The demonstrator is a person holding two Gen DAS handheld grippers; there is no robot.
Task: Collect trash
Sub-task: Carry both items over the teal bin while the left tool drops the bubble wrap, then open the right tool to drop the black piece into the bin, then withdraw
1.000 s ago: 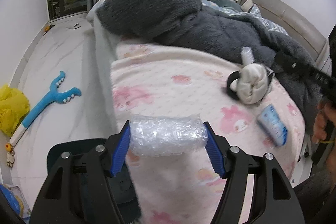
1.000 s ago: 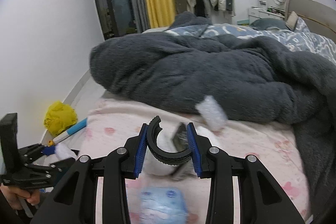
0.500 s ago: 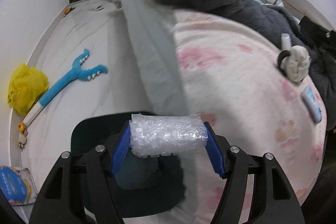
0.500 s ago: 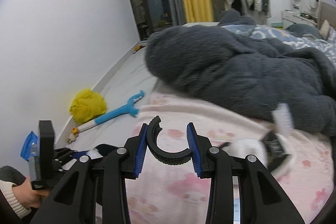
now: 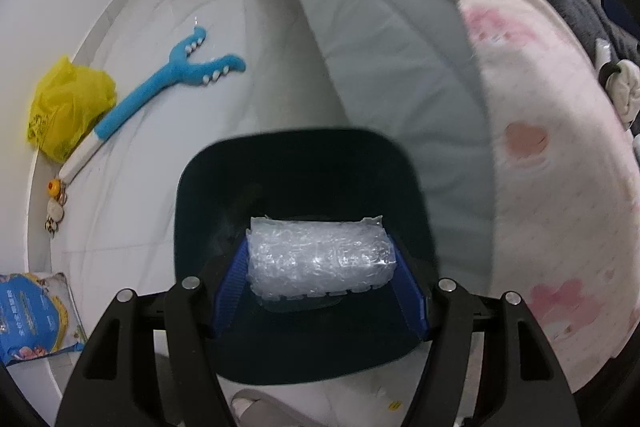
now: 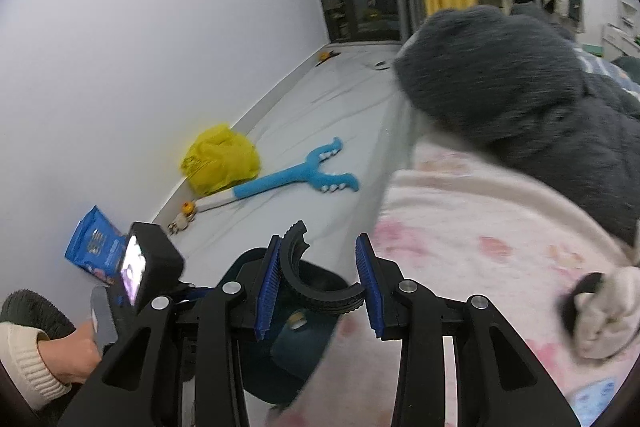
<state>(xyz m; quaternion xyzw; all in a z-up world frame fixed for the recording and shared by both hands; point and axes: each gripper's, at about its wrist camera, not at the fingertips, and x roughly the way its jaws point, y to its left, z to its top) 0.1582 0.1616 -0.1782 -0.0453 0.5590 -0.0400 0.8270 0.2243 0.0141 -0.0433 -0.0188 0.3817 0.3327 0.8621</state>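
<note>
Bubble wrap roll (image 5: pixel 320 259), clamped in the left gripper (image 5: pixel 320 279), should drop over the bin (image 5: pixel 208 195) centre; right gripper (image 6: pixel 320 279) pinches a black rubber arc (image 6: pixel 316 291).

1. The dark bin (image 5: pixel 304 179) has its near rim hidden beneath the left claw's arms.
2. The blue packet (image 5: pixel 28 319), left of that claw, is cut by the frame edge.
3. The pink blanket (image 6: pixel 472 227), right of the right claw, is smeared.
</note>
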